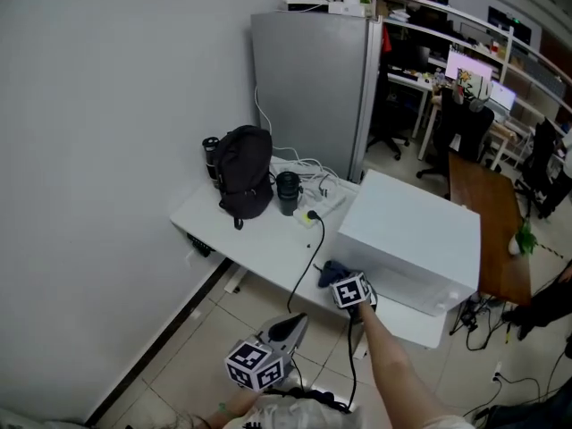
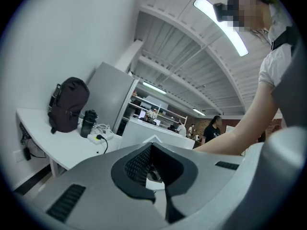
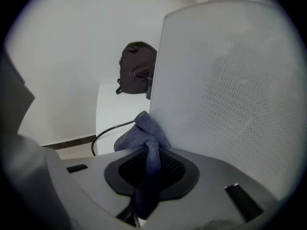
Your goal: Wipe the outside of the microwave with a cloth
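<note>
Right hand-held gripper is clenched on the blue cloth. Cloth is bunched ahead of the jaws & pressed vs. the white microwave, low on its side wall, just above the desk. Microwave sits at the desk's right end. Left hand-held gripper hangs in front of the desk, over the floor, jaws closed together w/ nothing btwn them. Further back on the desk: black backpack, dark mug, power strip w/ a black cable running off the front edge.
</note>
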Demonstrator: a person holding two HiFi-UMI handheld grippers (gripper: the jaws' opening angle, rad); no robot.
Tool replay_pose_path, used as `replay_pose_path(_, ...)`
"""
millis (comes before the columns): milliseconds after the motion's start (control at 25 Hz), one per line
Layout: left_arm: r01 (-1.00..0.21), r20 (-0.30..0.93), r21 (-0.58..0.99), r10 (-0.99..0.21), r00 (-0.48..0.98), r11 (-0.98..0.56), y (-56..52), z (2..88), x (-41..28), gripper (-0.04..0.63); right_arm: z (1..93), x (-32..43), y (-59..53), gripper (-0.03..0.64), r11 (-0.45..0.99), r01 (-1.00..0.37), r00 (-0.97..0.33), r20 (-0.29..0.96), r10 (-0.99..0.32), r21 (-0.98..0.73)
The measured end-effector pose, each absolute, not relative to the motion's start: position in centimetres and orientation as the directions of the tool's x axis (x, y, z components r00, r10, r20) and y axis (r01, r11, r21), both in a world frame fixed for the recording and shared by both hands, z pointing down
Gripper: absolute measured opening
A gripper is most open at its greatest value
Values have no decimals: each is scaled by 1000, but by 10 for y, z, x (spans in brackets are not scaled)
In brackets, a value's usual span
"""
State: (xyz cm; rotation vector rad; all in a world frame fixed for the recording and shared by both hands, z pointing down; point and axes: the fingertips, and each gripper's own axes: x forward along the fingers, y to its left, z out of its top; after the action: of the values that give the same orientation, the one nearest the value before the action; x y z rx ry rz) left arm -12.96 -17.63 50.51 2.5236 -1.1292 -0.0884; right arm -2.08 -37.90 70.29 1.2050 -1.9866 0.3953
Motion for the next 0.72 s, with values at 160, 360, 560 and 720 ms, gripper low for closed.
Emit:
replay_pose_path(160,-743,114,369,-766,632,-558,-163,511,-160,-11,719,0,-380,77,408,-909,-189,787,-587,85)
replay_pose_path(360,-762,138,380,-783,607,-524,-151,516,-185,-11,721,13,-353,75,305,-950,-246,776,-581,-74)
replay_pose_path(560,-706,114,399,-732,672,-586,-141,515,-160,-11,657,26,-290,75,242,-949,-316,633,-707,-204)
replay_pose_path(720,-635,86,410,-666,741,-655,-136,506,-125,-11,596,36,-216,75,191,-921,-353,518,-779,-340)
